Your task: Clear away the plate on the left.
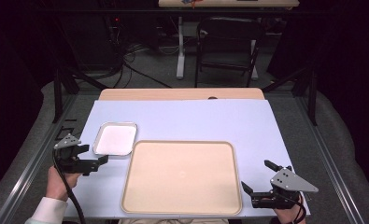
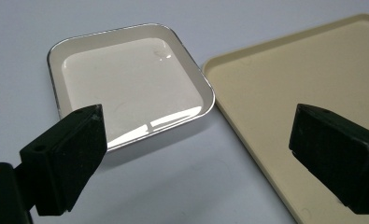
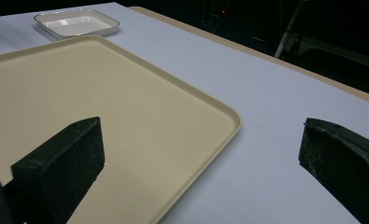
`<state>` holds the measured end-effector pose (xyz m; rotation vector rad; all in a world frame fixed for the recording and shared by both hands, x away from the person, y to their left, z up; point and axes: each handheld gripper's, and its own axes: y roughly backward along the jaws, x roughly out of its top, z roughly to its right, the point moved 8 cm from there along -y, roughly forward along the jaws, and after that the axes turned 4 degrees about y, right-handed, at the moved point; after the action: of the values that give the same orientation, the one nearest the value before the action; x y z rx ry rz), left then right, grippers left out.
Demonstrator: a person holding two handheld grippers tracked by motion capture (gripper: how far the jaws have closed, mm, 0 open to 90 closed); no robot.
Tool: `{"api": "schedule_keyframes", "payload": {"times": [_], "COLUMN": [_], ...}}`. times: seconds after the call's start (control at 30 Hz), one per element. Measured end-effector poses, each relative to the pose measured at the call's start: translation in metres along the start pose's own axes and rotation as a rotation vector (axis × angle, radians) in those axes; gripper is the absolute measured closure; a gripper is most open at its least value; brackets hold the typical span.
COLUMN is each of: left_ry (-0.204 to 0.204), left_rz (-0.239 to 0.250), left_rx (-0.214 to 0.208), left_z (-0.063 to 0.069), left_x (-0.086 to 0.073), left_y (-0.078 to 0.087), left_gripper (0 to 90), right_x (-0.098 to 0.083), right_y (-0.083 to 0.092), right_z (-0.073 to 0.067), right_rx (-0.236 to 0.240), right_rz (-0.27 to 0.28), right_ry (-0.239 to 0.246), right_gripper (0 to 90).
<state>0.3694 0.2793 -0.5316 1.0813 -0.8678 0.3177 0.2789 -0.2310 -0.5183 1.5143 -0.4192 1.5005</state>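
- The table [image 1: 191, 116] wears a pale lilac cover that takes up most of the high view; a strip of bare wood shows along its far edge, toward 12 o'clock
- The beige tray [image 1: 182, 176] is the largest thing on the cover: a flat rectangle with rounded corners and a low raised rim, lying just toward 6 o'clock of the table's middle, near the person's edge. Nothing lies in it. In the left gripper view its rim [image 2: 285, 121] runs along the right; in the right gripper view it spreads across the left half [image 3: 79, 93]
- The small white dish [image 1: 115, 139], square with a shiny metal-looking rim, sits at about 10 o'clock from the tray, just beside the tray's far left corner; whether the two touch I cannot tell. The left gripper view shows it [image 2: 126, 79] with a narrow gap of cover between it and the tray. In the right gripper view it is far off at the top left [image 3: 77, 22]. It holds nothing
- The right gripper [image 1: 259, 178] is at about 4 o'clock on the table, just beyond the tray's near right corner, held in a hand; its jaws are spread wide and grasp nothing
- The left gripper [image 1: 94, 154] is at about 8 o'clock, held by a hand [image 1: 57, 183] with a white sleeve; it sits just beside the dish's near edge, jaws released and apart, with nothing between them
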Motion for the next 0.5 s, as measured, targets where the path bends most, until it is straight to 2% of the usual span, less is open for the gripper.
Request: {"api": "schedule_keyframes", "payload": {"times": [0.07, 0.2, 0.5], "left_ry": [-0.004, 0.006, 0.053], "left_rz": [0.003, -0.014, -0.062], "left_rx": [0.022, 0.038, 0.064], "left_z": [-0.005, -0.016, -0.042], "left_x": [0.004, 0.007, 0.014], "left_y": [-0.002, -0.008, -0.018], "left_gripper": [3.2, 2.4, 0.4], "right_x": [0.0, -0.001, -0.001], "right_y": [0.0, 0.0, -0.001], "right_z": [0.001, 0.001, 0.002], "right_rx": [-0.005, -0.004, -0.009], "right_rz": [-0.003, -0.003, -0.009], "right_ry": [0.001, -0.004, -0.009], "right_gripper": [0.0, 0.0, 0.0]}}
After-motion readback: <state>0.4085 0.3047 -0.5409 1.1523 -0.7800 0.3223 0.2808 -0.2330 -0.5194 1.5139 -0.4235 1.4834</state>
